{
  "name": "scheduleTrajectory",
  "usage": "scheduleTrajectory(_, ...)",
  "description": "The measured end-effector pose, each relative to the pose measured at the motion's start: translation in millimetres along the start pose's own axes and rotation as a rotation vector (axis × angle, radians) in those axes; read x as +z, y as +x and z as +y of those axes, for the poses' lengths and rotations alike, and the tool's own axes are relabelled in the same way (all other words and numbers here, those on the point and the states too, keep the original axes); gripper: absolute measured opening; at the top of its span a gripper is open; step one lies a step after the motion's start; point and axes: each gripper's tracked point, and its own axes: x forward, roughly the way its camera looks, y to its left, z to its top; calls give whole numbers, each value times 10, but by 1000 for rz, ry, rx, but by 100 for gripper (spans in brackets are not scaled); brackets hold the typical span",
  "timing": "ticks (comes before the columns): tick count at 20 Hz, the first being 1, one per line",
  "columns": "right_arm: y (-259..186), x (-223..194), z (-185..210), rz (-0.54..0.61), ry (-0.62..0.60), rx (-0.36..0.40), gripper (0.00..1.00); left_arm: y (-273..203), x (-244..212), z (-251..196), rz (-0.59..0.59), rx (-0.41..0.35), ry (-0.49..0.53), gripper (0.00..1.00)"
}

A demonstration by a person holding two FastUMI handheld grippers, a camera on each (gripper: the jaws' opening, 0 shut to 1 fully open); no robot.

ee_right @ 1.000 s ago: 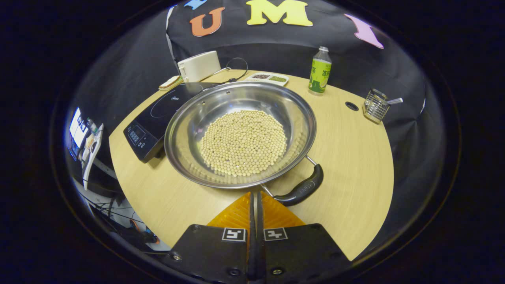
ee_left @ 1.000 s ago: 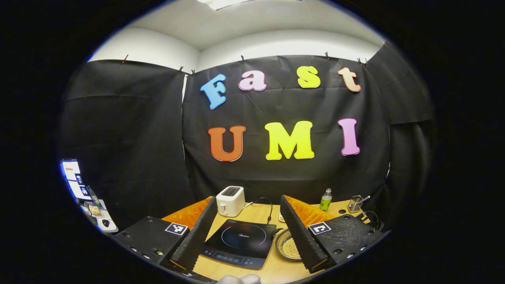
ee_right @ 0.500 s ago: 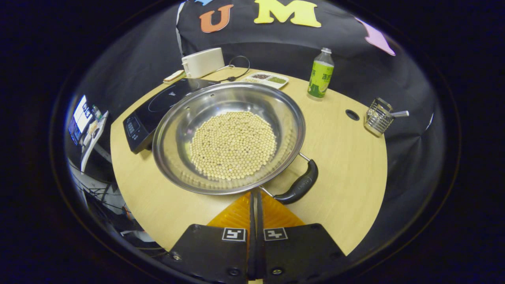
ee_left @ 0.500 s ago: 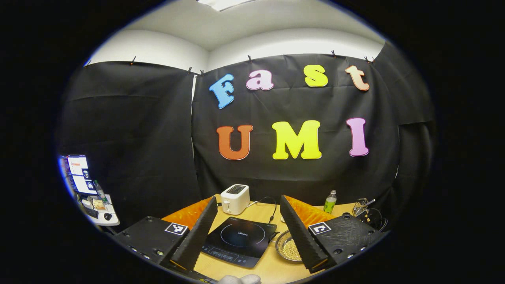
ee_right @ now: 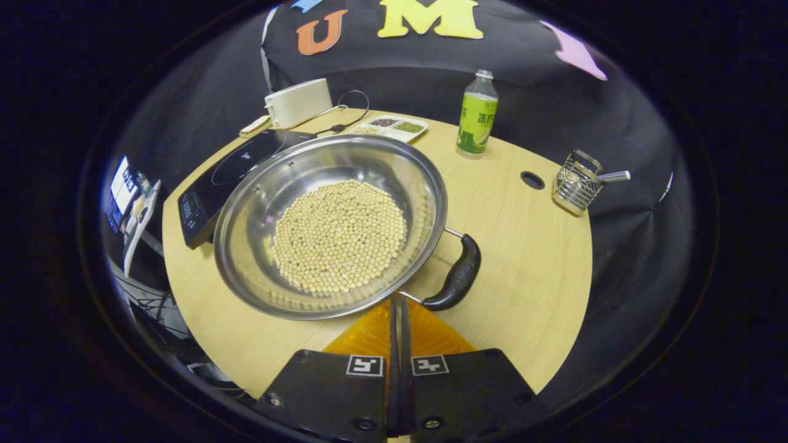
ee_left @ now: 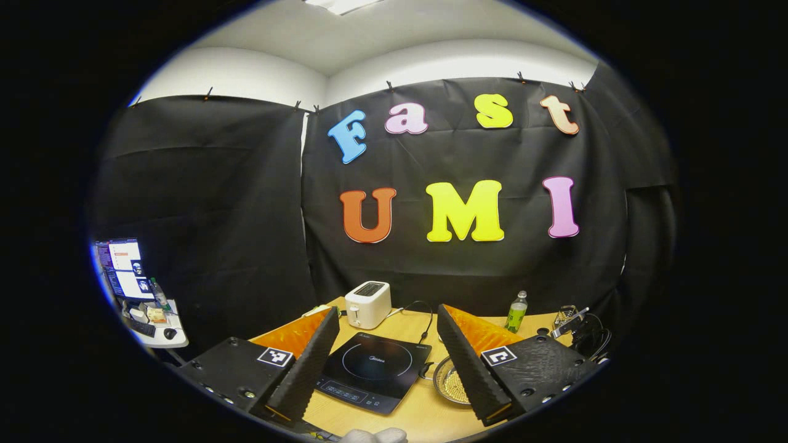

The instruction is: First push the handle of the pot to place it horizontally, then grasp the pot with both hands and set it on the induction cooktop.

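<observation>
Pot [ee_right: 329,224] sits on the table [ee_right: 529,258], just beside the induction cooktop [ee_right: 231,169] and partly overlapping its near edge in the right gripper view; it holds a layer of pale beans [ee_right: 340,235]. The pot's black handle [ee_right: 457,275] lies on the side away from the cooktop, angled toward the right tongs [ee_right: 397,314]. Right tongs: fingers pressed together, empty, tips just at the pot rim next to the handle's near end; closed fingers make a blunt pusher, which fits the handle-push step. Judgement: handle not yet horizontal, push under way. Left tongs [ee_left: 385,338]: fingers wide apart, empty, held above the table with the cooktop [ee_left: 375,366] framed between them and the pot [ee_left: 450,384] beside it; likely waiting, pre-opened for the two-handed grasp.
</observation>
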Motion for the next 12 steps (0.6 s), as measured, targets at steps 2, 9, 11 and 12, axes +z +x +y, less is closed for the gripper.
scheduleTrajectory(2, -5, 0, 19, 0, -1, 2, 1, 19, 30, 3, -6, 3, 3, 95)
scheduleTrajectory(9, -93, -55, 76, -21, 41, -44, 1, 99, 40, 55, -15, -41, 8, 95)
scheduleTrajectory(11, -192, -112, 113, -28, 64, -72, 0, 120, 16, 98, -20, -70, 9, 95)
scheduleTrajectory(12, -270, -136, 137, -34, 79, -88, 4, 132, -5, 119, -18, -89, 6, 95)
